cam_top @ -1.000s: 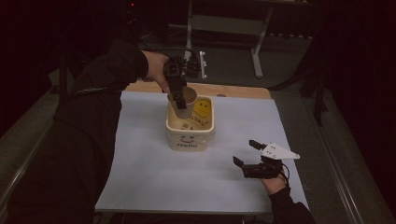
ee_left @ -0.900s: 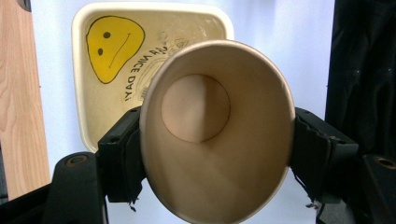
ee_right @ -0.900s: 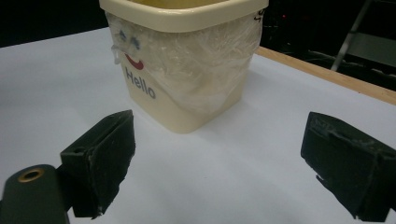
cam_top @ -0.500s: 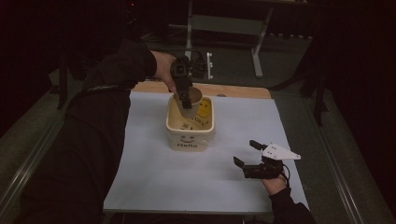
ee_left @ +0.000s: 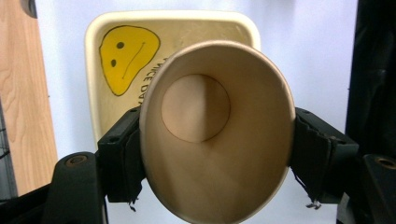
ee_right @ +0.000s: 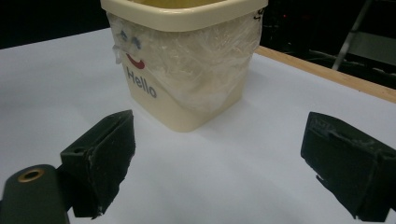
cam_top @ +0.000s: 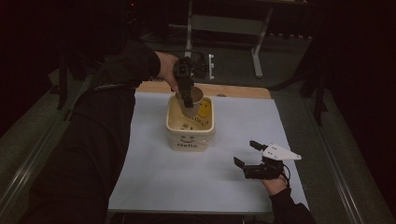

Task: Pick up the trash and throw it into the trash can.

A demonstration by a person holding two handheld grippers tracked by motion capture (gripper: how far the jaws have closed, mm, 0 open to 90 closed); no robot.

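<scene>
A cream tub (cam_top: 190,136) marked "Hello", with a yellow smiley inside, stands mid-table. My left gripper (cam_top: 188,100) is shut on a brown paper cup (cam_top: 192,100) and holds it tilted over the tub's far rim. In the left gripper view the empty cup (ee_left: 212,128) sits squeezed between both pads (ee_left: 119,156), its mouth facing the camera, with the tub (ee_left: 105,112) behind it. My right gripper (cam_top: 247,155) rests open near the table's front right with nothing between its jaws. In the right gripper view my right gripper (ee_right: 217,161) looks at the tub (ee_right: 184,70), whose side is wrapped in clear plastic.
A white sheet (cam_top: 187,182) covers the table, with a strip of bare wood (cam_top: 233,91) along the far edge. A metal stand (cam_top: 254,46) is on the floor beyond. The person's dark sleeve (cam_top: 107,116) lies along the left side.
The left gripper has lifted the cup slightly and moved it toward the tub's far side. The right gripper has stayed where it was.
</scene>
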